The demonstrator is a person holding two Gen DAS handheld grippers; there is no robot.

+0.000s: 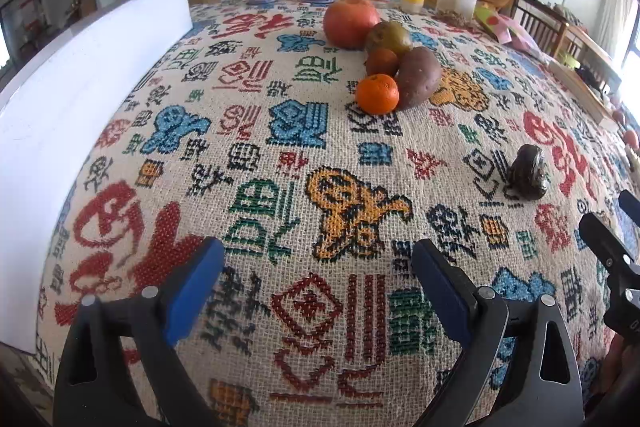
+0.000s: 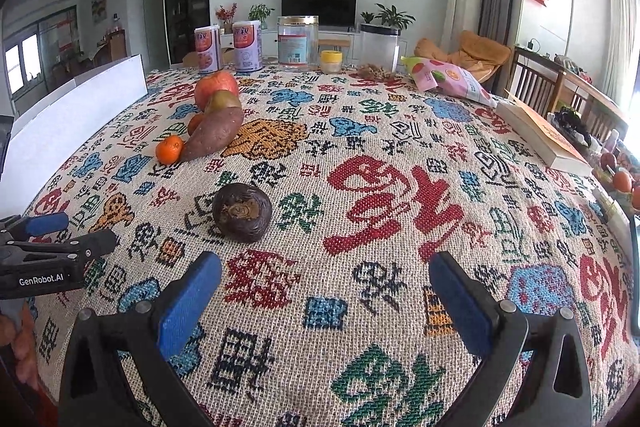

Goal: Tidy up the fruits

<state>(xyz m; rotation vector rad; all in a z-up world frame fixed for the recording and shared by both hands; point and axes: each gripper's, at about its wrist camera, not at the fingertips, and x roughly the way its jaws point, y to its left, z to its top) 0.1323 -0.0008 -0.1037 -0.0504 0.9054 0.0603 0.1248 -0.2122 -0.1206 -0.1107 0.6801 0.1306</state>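
While both tools hang empty with jaws spread, the left tool [image 1: 316,287] nearer the sweet potato [image 2: 214,135], the fruit cluster touches it; the dark fruit [image 2: 242,211] lies alone, well apart toward the right tool [image 2: 326,301], which judging by this should fetch it next.

My left gripper [image 1: 318,263] has black plastic arms with triangular cut-outs, silver screws and blue pads. My right gripper [image 2: 325,277] matches it. White "GenRobot.AI" lettering marks the left one's side, with bare skin beneath.
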